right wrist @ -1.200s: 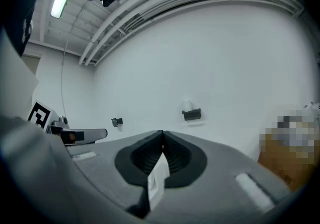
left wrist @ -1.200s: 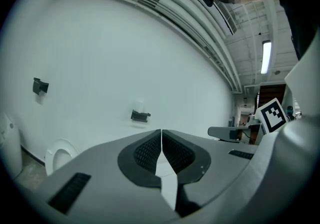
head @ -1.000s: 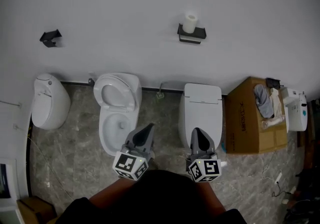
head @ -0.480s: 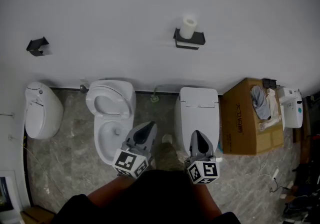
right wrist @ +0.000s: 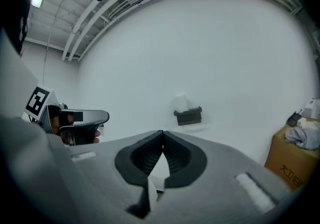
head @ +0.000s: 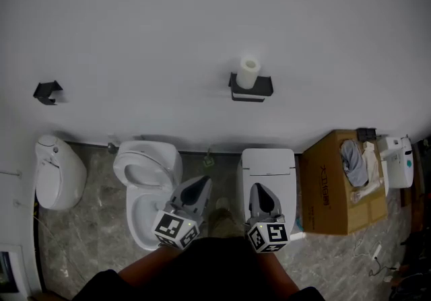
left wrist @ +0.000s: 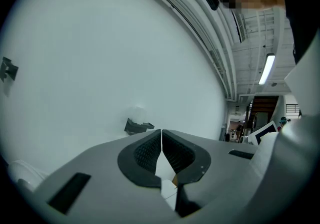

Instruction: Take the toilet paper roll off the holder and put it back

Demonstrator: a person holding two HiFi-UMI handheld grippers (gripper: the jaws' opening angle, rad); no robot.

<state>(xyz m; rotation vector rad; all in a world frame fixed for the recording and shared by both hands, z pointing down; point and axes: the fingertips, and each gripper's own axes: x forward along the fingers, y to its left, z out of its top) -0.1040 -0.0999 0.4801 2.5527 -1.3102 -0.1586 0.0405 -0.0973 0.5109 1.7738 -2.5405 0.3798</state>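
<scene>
A white toilet paper roll (head: 248,73) stands upright on a black wall holder (head: 252,88) on the white wall; it also shows faintly as a roll (right wrist: 180,103) on the holder (right wrist: 188,116) in the right gripper view, and as a pale roll (left wrist: 137,115) above the holder (left wrist: 137,127) in the left gripper view. My left gripper (head: 200,184) and right gripper (head: 256,190) are held low, close to my body, well short of the wall. Both are shut with nothing between the jaws.
On the floor stand a white urinal-like fixture (head: 59,172), an open toilet (head: 143,188) and a closed toilet (head: 269,166). A cardboard box (head: 337,185) with cloth on it sits at right. A second black holder (head: 47,91) hangs at left.
The view has tilted up and shifted: the holder and roll sit lower in the picture. Both grippers stay shut and low, drawn slightly closer together.
</scene>
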